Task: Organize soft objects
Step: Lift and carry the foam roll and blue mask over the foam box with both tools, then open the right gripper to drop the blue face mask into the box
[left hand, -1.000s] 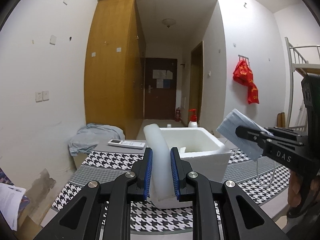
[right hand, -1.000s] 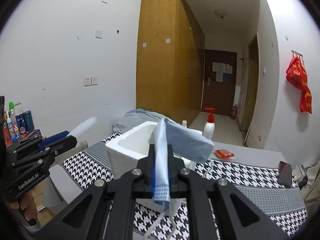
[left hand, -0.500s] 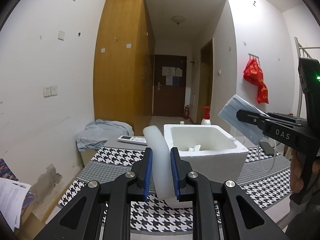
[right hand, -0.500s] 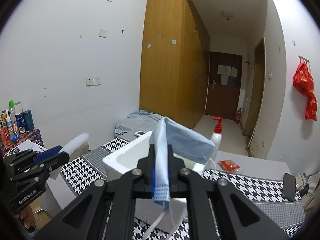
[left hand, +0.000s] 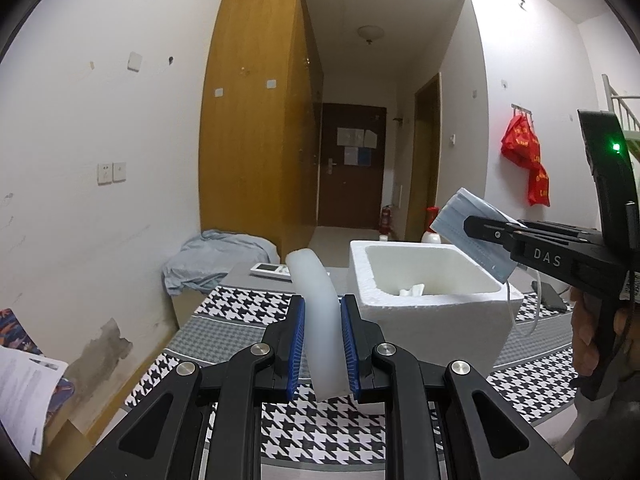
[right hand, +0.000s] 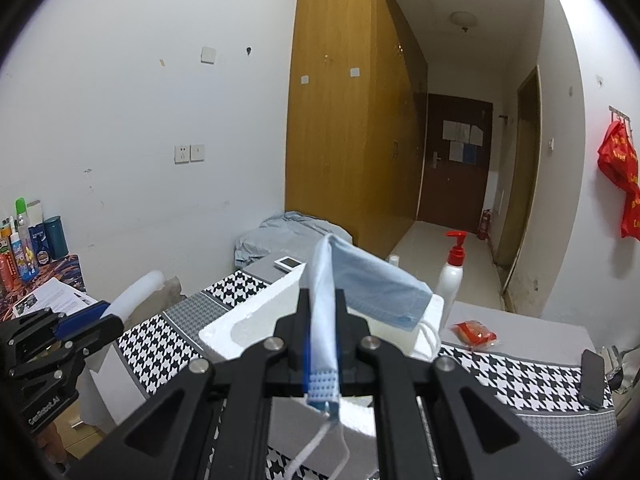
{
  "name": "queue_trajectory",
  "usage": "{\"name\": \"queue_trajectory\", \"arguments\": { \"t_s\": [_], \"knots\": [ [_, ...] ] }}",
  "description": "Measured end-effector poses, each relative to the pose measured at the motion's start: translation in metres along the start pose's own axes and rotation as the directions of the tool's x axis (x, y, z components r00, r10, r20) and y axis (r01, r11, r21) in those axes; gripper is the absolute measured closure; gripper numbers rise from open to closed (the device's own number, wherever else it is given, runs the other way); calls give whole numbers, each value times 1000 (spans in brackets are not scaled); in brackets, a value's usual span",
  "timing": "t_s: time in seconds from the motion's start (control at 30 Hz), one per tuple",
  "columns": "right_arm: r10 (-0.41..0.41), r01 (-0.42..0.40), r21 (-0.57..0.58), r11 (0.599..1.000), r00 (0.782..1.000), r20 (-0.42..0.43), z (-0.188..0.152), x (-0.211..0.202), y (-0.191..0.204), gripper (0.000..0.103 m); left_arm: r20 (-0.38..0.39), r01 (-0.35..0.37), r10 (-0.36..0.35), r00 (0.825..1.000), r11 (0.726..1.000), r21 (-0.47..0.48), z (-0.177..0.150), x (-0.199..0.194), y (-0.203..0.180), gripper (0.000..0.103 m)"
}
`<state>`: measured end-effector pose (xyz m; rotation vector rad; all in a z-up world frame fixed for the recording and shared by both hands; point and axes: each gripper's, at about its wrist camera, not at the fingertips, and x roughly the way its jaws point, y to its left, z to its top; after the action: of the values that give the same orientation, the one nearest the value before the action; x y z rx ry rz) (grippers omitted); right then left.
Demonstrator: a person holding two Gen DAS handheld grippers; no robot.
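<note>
My left gripper (left hand: 322,312) is shut on a white foam strip (left hand: 316,304), held upright above the houndstooth cloth, left of the white foam box (left hand: 432,304). It also shows in the right wrist view (right hand: 86,322) with the strip (right hand: 134,292). My right gripper (right hand: 322,312) is shut on a blue face mask (right hand: 372,284), whose ear loops hang down. In the left wrist view the right gripper (left hand: 476,226) holds the mask (left hand: 468,240) over the box's right rim. A small white scrap (left hand: 412,290) lies inside the box.
The table has a houndstooth cloth (left hand: 320,432). On it are a white remote (left hand: 270,268), a pump bottle (right hand: 450,276), a red packet (right hand: 474,330) and a dark phone (right hand: 592,376). A grey cloth (left hand: 208,258) lies behind. Bottles (right hand: 24,240) stand at far left.
Both grippers have risen and pulled back a little from the box, each still holding its object. The box now sits lower in both views, with more of its inside showing.
</note>
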<state>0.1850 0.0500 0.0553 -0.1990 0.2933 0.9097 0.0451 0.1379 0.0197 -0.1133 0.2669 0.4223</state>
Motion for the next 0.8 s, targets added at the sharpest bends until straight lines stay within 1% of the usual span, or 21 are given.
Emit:
{"name": "queue_trajectory", "arguments": {
  "t_s": [0.5,0.73,0.77,0.8],
  "knots": [
    [8,-8,2,1000,997,-76,5,44,2,92,-18,-18,17,1000,1000,-8,0,15,4,83],
    [12,-13,-12,1000,994,-104,3,54,5,91,-21,-17,17,1000,1000,-9,-1,16,5,83],
    [4,-6,-19,1000,994,-109,3,55,6,91,-21,-17,17,1000,1000,-10,-1,16,6,83],
    [2,-4,-22,1000,994,-113,2,56,6,87,-21,-16,16,1000,1000,-11,-1,17,6,83]
  ]
}}
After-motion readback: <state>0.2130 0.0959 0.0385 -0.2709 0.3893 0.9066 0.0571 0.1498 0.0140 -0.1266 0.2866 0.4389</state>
